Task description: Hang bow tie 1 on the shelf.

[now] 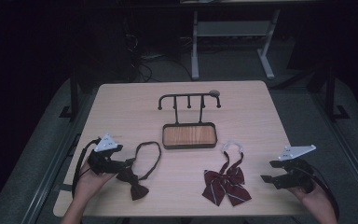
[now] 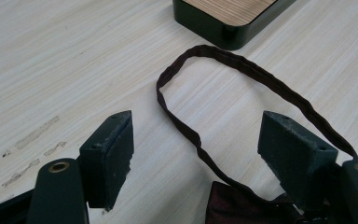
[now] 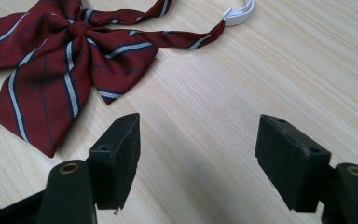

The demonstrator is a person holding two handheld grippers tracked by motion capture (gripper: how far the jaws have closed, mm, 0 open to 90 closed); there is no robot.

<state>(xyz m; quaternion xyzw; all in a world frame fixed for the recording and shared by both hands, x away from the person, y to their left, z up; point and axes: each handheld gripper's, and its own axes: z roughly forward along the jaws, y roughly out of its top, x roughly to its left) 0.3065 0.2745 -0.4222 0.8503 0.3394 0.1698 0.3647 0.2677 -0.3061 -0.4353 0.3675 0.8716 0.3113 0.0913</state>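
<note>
A dark maroon bow tie (image 1: 134, 182) with a thin neck loop (image 1: 150, 154) lies at the front left of the table. My left gripper (image 1: 129, 163) hovers open just over it; in the left gripper view the strap (image 2: 186, 130) runs between the wide-apart jaws, untouched, with the bow's cloth (image 2: 237, 205) at the bottom edge. A striped red bow tie (image 1: 226, 182) with a white elastic band (image 1: 232, 145) lies front right. My right gripper (image 1: 266, 171) stands open to its right, nothing between its fingers; the striped tie (image 3: 60, 60) lies ahead and left in the right gripper view.
A black hook rack with a wood-lined tray base (image 1: 189, 136) stands at the table's middle, its hook bar (image 1: 189, 98) behind. The tray corner (image 2: 228, 23) lies beyond the strap loop. Desk legs and cables sit on the floor past the table's far edge.
</note>
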